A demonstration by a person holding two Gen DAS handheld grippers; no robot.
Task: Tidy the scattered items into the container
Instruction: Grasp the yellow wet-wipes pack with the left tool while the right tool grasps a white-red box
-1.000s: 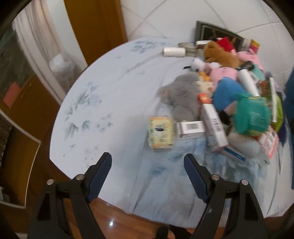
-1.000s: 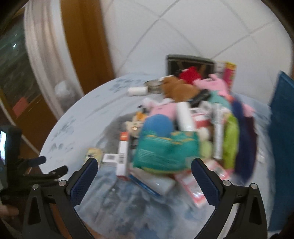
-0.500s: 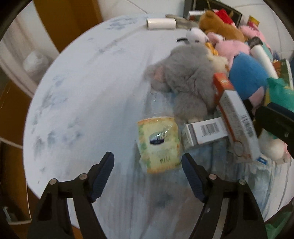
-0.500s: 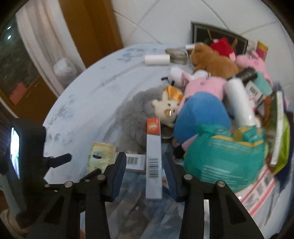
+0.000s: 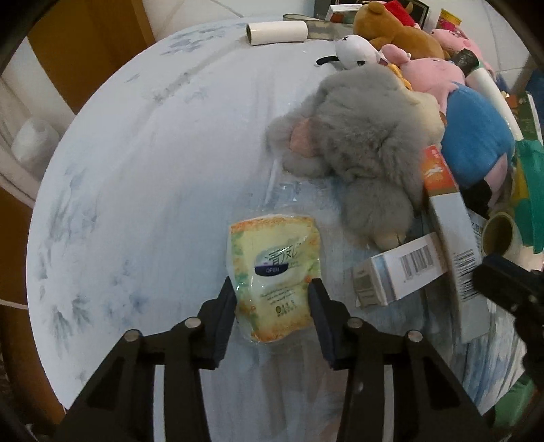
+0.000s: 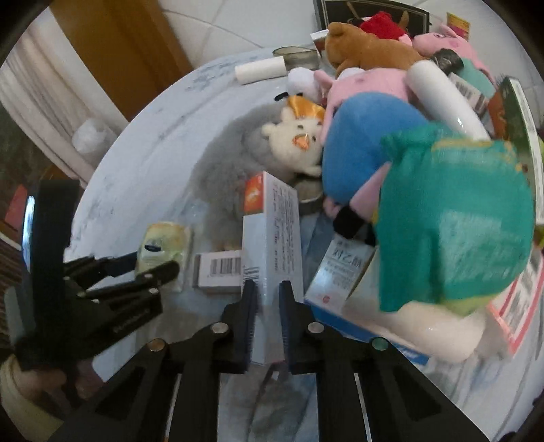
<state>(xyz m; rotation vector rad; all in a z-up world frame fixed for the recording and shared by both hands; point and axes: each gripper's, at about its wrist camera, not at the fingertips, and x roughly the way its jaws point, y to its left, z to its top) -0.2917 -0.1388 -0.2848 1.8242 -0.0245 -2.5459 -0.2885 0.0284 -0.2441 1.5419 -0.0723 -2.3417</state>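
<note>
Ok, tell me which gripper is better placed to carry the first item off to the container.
Right, probably. The right gripper is closed on the tall white box, one end raised. The left gripper flanks the tissue pack, which lies flat on the table. No container shows in either view.

A white tiled wall [image 6: 238,20], a wooden door [image 6: 129,47] and pale curtains [image 6: 44,91] stand behind.

My left gripper [image 5: 272,299], low in its frame, has its jaws pressed against both sides of the tissue pack [image 5: 274,272], while my right gripper [image 6: 267,299] clamps the box [image 6: 272,238].
</note>
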